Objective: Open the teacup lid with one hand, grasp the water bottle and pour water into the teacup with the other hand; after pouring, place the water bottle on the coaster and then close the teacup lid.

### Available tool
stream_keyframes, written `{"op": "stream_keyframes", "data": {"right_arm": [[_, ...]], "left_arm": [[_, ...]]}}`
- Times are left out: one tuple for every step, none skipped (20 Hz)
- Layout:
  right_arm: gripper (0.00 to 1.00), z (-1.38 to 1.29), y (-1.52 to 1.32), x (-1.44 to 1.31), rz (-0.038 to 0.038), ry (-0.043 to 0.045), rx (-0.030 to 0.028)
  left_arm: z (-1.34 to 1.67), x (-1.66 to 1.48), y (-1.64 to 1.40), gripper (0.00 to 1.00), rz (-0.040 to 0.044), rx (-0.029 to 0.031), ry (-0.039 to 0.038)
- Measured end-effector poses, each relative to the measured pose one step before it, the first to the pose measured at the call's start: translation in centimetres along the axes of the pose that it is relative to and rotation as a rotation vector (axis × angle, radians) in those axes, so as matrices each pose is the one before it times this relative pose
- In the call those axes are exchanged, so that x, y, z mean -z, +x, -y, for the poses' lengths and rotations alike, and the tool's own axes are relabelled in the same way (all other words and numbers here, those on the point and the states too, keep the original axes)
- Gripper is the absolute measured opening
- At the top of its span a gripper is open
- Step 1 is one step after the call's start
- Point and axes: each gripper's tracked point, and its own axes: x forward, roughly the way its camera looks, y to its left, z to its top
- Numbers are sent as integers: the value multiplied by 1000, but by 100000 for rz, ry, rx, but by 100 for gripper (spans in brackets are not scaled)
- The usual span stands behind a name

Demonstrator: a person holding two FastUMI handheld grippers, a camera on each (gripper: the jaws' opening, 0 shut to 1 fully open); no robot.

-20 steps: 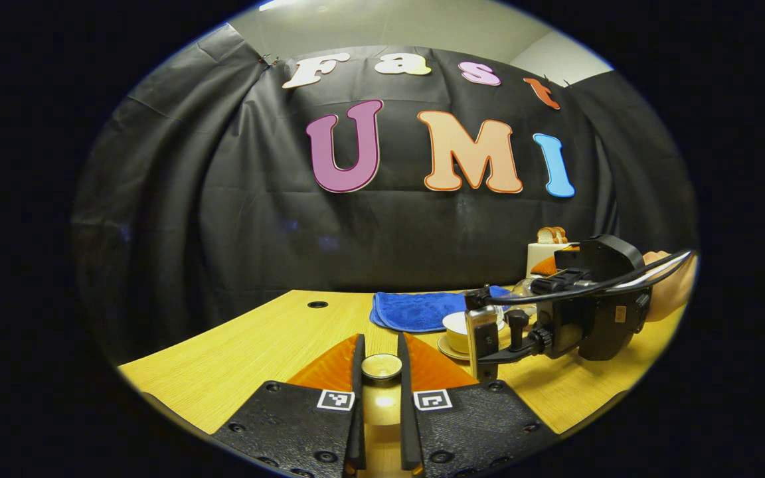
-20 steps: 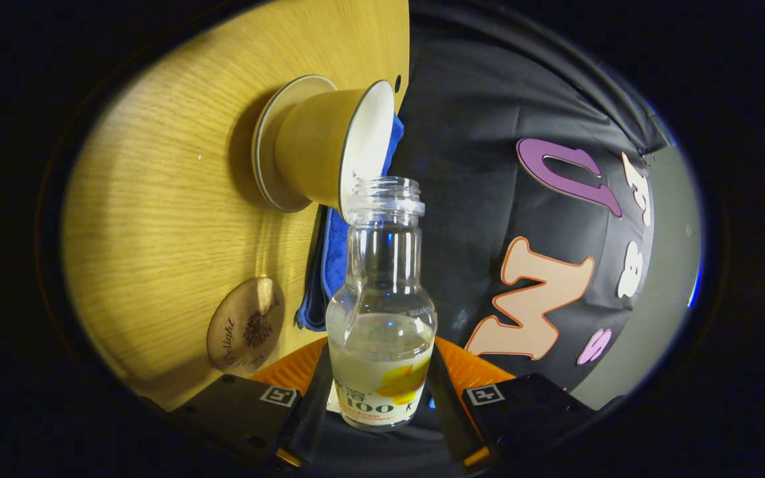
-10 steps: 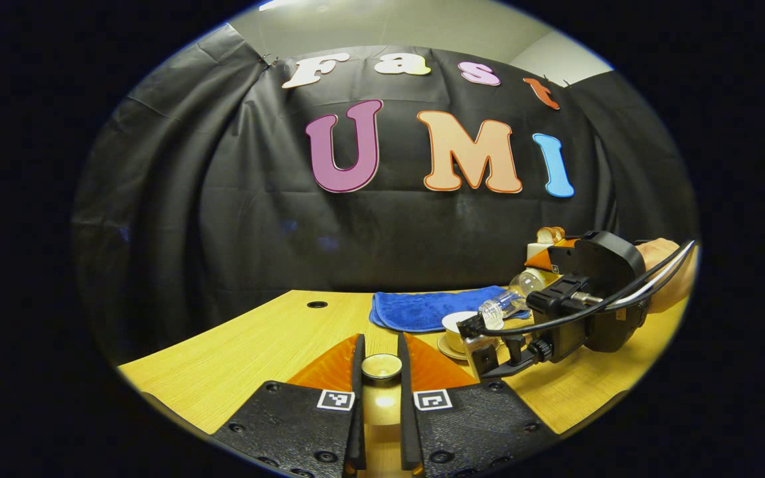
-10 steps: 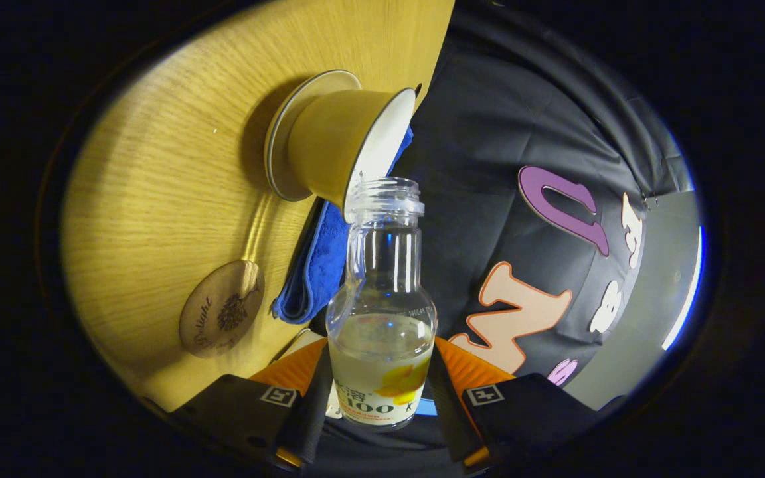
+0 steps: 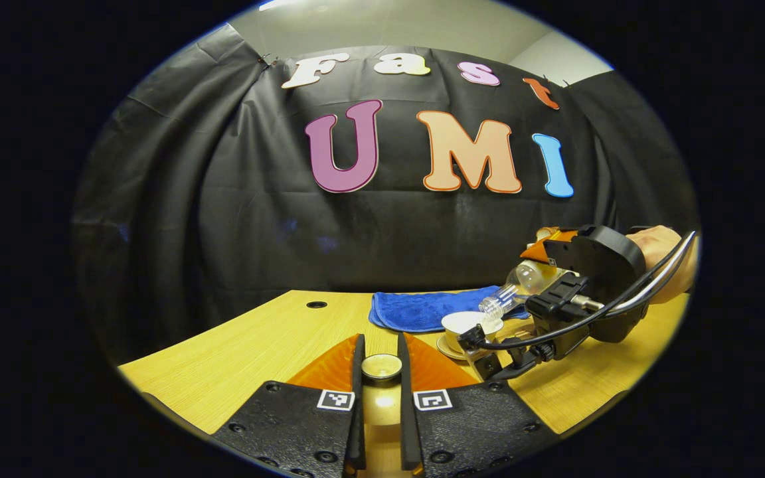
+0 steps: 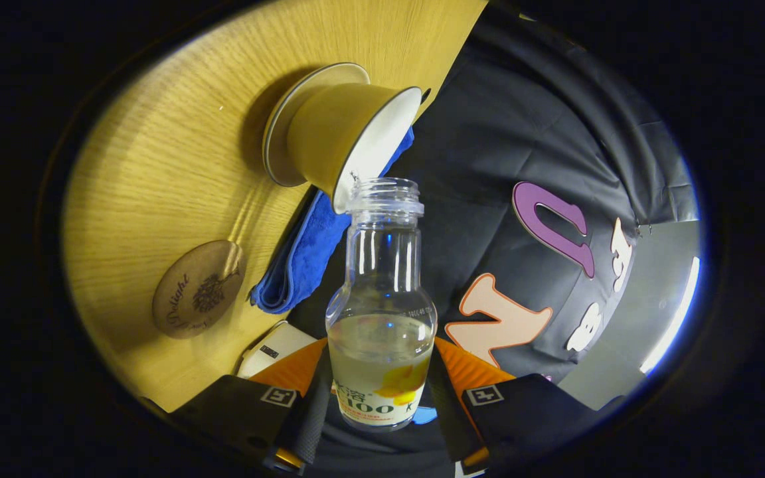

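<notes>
My left gripper (image 5: 380,362) is shut on the small round teacup lid (image 5: 381,366), held low over the wooden table (image 5: 256,345). To its right stands the yellow teacup (image 5: 463,327) on its saucer, lid off. My right gripper (image 6: 377,392) is shut on the clear water bottle (image 6: 382,312), which is uncapped and partly full. In the left gripper view the bottle (image 5: 515,289) tilts mouth-down toward the cup, its mouth just above the rim. The teacup (image 6: 342,143) sits beside the bottle mouth in the right gripper view. A round wooden coaster (image 6: 198,297) lies near the cup.
A folded blue cloth (image 5: 422,309) lies behind the cup, against the black booth wall. A white toaster-like box (image 6: 276,345) is at the table's far right end. A small round hole (image 5: 317,305) is in the tabletop at left. A hand (image 5: 671,265) holds the right gripper.
The right gripper has lifted and rotated back, raising the bottle's base so it tilts less steeply over the cup. The left gripper and the lid have not moved.
</notes>
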Motion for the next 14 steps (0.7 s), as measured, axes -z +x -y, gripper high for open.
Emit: {"op": "stream_keyframes", "data": {"right_arm": [[76, 266, -37, 17, 156, -354, 385], [77, 219, -5, -13, 81, -387, 357], [77, 226, 104, 105, 196, -316, 87], [77, 170, 2, -90, 287, -550, 409], [76, 124, -92, -178, 385, -816, 669], [76, -32, -173, -144, 327, -705, 350], [76, -37, 222, 2, 308, -243, -269], [76, 49, 3, -43, 279, -168, -29], [76, 53, 5, -41, 122, -371, 134], [76, 70, -3, 73, -9, -428, 129], [76, -9, 88, 7, -59, -555, 58], [76, 21, 69, -6, 53, -482, 14], [76, -42, -93, -3, 51, -50, -79], [76, -43, 23, 47, -67, 253, -148]], "left_arm": [[-13, 65, 40, 18, -5, 0, 2], [26, -3, 23, 18, -4, -2, 8], [-24, 89, -41, 18, 2, 14, 4], [-16, -50, 26, 18, -25, 12, 13], [-16, -52, -1, 18, 44, 0, -24], [15, -29, 7, 18, -42, 8, 12], [-8, 143, -55, 18, 17, 6, -10], [-11, -32, 59, 18, 14, -2, 3], [-32, -33, 27, 18, -26, -12, 9], [23, -50, 8, 18, -43, -8, -126], [50, 89, -38, 18, -120, 3, -46], [-47, -10, -89, 18, 39, 25, 1], [-8, 4, 10, 18, -32, -38, 13], [-133, -73, 24, 18, 60, -462, 48]]}}
